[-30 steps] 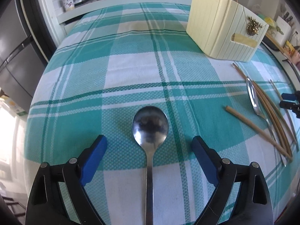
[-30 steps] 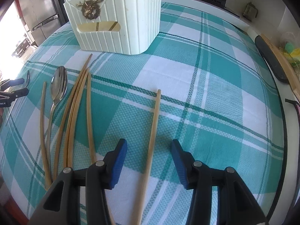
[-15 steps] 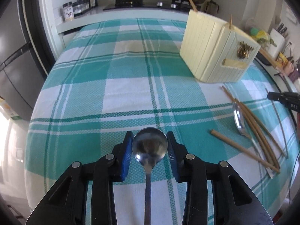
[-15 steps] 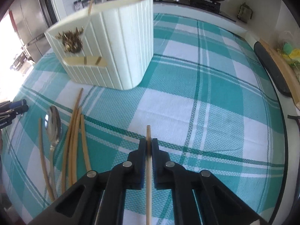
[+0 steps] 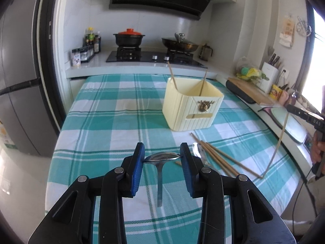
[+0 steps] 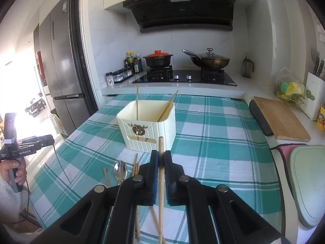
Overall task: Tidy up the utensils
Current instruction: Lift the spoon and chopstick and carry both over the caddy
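Both claws are loaded and lifted off the worktop (image 5: 126,109), so the step in hand looks like the carry to the cream holder (image 5: 191,109). The left claw (image 5: 162,158) is clenched on a steel spoon (image 5: 161,158), pinched across the bowl edges with the handle hanging down below the pads. The right claw (image 6: 161,162) is clamped tight on a single wooden chopstick (image 6: 160,183), the tip poking out ahead of the pads and the rest trailing back under it.

For a clean drop, the spoon should probably be brought over the holder's open top, straight ahead of the left claw, handle-first, and let go only once the handle is inside the rim. That grip is on smooth, curved metal, so a slip or twist seems likely if it's swung fast. The chopstick is thin and round; tilting it upright before release would be wise, or it may catch the rim.

The holder is ribbed plastic with rounded corners and a small brassy ornament on the front; two chopsticks are already leaned inside. More chopsticks (image 5: 219,158) and a second spoon (image 6: 120,170) are left lying on the woven teal-and-white checked cloth, just right of the left claw.
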Demonstrator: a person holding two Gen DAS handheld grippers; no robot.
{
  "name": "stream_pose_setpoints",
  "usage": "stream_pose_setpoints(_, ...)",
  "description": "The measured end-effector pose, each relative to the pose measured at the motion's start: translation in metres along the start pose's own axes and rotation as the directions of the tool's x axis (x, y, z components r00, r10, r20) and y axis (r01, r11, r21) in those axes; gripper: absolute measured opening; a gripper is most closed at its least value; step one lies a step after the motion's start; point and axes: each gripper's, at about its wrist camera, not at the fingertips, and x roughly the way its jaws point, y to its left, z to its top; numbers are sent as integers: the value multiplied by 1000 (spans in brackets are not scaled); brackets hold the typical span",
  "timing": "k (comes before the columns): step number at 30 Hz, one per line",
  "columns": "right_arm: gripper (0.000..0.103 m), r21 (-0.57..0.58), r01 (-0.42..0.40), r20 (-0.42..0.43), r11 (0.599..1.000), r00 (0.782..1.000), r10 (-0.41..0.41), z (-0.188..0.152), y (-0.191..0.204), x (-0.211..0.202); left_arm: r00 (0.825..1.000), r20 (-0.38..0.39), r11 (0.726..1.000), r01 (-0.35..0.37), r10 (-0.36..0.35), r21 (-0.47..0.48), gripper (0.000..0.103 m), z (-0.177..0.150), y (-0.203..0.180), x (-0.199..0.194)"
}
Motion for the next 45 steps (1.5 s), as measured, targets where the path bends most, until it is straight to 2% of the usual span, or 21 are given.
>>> stream_pose_setpoints(8,6,34,14,79,999,997,-17,9,2,-15,999,17,1000,30,-30,1,36,7,-9,-5)
stream_pose_setpoints(24,6,-11,5,120,1000,993,-4,41,13,-2,995,57,996,86,-84,-25,36,44,-3,-12)
stream_pose_setpoints(29,6,-46,20,149,999,989,-13,64,18,6,990,86,994,111,-109,-19,36,76,-3,-13)
stream_pose_setpoints(35,6,-84,31,182,996,983,-15,101,23,23,981,157,993,115,-116,17,36,130,-11,-11)
stream_pose_setpoints(40,6,-86,47,266,995,964,-23,143,24,34,969,214,992,122,-124,22,36,180,-21,8)
stream_pose_setpoints(45,6,-72,58,343,996,939,-30,174,26,57,958,257,990,139,-130,-18,36,213,-31,45)
